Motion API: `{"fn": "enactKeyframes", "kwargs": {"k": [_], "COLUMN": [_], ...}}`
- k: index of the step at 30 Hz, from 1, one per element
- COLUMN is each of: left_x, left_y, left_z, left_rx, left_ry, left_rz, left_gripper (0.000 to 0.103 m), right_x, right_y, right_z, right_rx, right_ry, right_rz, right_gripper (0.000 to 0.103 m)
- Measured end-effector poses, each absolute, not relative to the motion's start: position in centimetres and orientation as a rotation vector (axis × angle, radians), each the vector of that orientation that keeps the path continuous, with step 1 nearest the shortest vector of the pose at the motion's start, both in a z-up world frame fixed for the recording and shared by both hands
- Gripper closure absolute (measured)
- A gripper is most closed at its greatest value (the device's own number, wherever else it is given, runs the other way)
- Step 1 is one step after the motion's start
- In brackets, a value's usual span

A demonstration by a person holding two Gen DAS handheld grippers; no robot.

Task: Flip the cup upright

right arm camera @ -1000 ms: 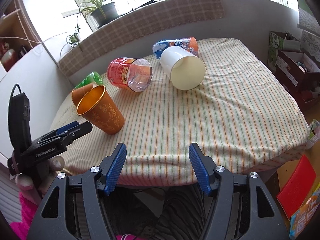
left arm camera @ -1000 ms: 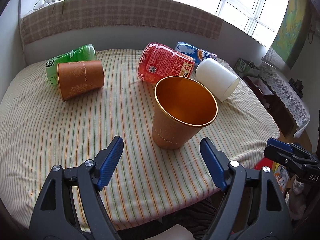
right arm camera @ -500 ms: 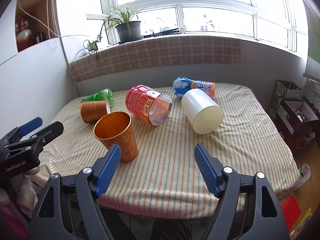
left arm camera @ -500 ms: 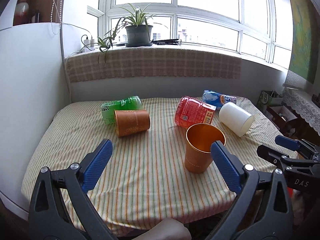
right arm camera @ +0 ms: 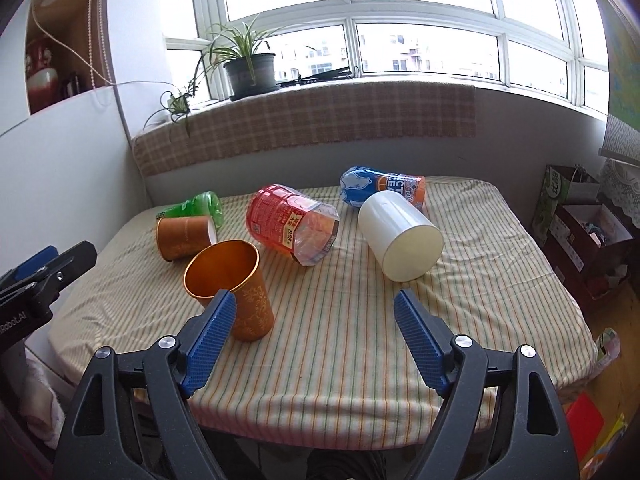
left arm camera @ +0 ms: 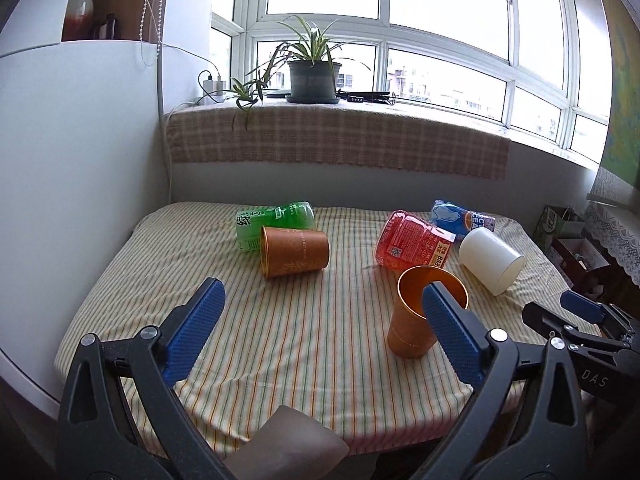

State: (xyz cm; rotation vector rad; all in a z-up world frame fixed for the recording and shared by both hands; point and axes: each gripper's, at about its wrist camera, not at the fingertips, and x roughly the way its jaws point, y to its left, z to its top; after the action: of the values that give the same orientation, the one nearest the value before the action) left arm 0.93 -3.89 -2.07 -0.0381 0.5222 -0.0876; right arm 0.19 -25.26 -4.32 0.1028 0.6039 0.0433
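Note:
An orange cup [left arm camera: 412,328] with a gold inside stands upright on the striped tablecloth near the front edge; it also shows in the right wrist view [right arm camera: 234,284]. A second orange cup [left arm camera: 294,251] lies on its side further back; the right wrist view shows it too [right arm camera: 182,237]. A white cup [left arm camera: 490,261] lies on its side at the right [right arm camera: 400,236]. My left gripper [left arm camera: 320,334] is open and empty, back from the table's front edge. My right gripper [right arm camera: 314,338] is open and empty above the front edge.
A green bottle [left arm camera: 276,218], a red bottle [left arm camera: 412,240] and a blue bottle [left arm camera: 460,218] lie on the table [left arm camera: 280,340]. A plaid-covered sill with a potted plant [left arm camera: 314,76] runs behind. A white wall stands at the left. Boxes [right arm camera: 584,216] sit on the floor at the right.
Both grippers have pulled back and tilted up from the table. The upright orange cup stands free and looks smaller and farther off. Nothing on the table has moved.

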Motion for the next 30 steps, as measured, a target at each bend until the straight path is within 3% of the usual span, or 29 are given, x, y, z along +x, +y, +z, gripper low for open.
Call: {"fn": "enactKeyframes", "kwargs": {"k": [30], "left_x": [0.79], "left_y": [-3.81], "left_z": [-2.44], "left_rx": [-0.010], "left_ry": [0.543], "left_rz": [-0.078], "left_gripper": [0.000], "right_x": [0.32], "right_y": [-24.93], "right_z": [-4.75], "right_rx": [0.105], "right_ry": [0.621], "right_rz": [0.048], "right_gripper": [0.021]}}
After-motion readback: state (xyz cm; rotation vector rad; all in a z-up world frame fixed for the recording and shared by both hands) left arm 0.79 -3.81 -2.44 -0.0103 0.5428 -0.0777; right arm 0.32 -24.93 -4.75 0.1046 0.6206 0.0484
